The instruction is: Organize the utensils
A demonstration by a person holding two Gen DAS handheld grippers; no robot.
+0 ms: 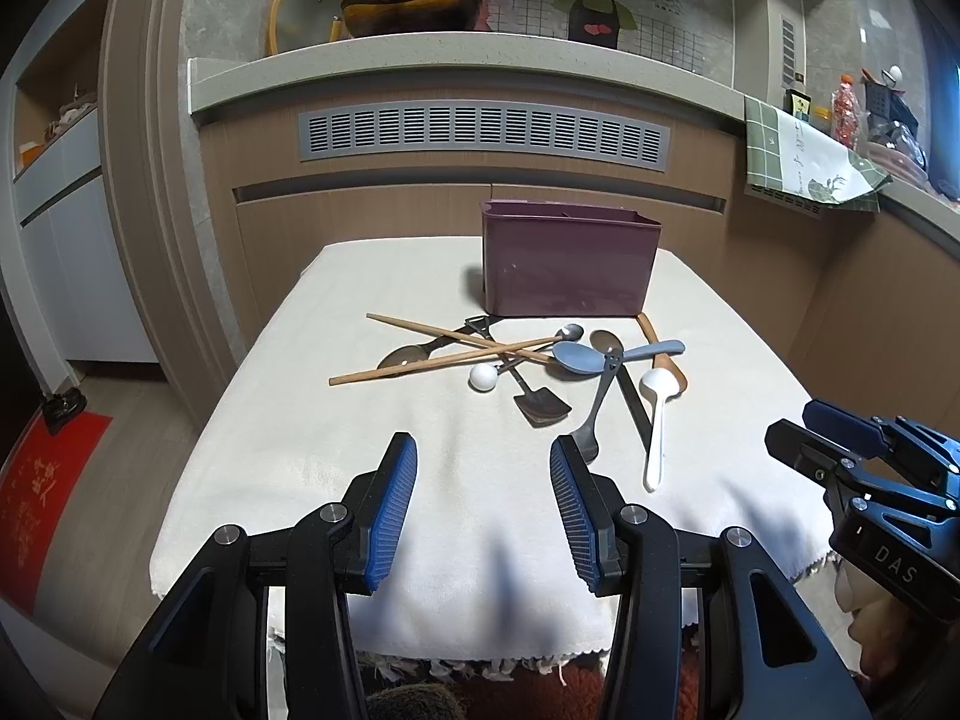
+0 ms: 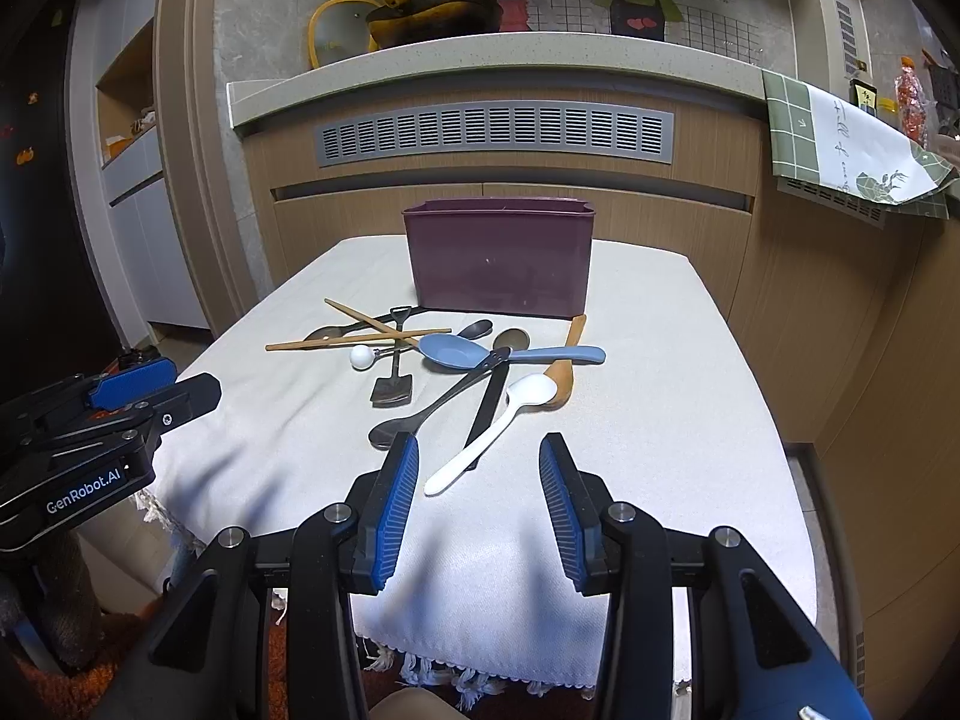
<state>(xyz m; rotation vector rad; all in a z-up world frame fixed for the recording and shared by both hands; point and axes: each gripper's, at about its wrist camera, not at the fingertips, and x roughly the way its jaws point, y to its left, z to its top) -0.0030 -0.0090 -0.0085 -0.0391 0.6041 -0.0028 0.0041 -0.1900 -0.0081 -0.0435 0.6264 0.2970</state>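
A pile of utensils lies on the white cloth in front of a purple bin [image 1: 567,264] [image 2: 501,258]: wooden chopsticks [image 1: 432,354] [image 2: 354,330], a blue spoon [image 1: 591,356] [image 2: 474,351], a white spoon [image 1: 656,420] [image 2: 492,426], a dark shovel-shaped spoon [image 1: 537,402] [image 2: 393,381], a white ball-ended piece [image 1: 483,376] [image 2: 361,357] and a wooden spoon [image 2: 564,375]. My left gripper [image 1: 483,456] is open and empty above the near cloth. My right gripper [image 2: 477,450] is open and empty, just short of the white spoon's handle.
The table [image 1: 300,450] [image 2: 690,450] stands against a wooden counter front with a grey vent [image 1: 480,132]. A pan [image 1: 408,9] sits on the counter ledge. A green checked towel [image 1: 798,156] hangs at the right. The cloth's fringed edge is near me.
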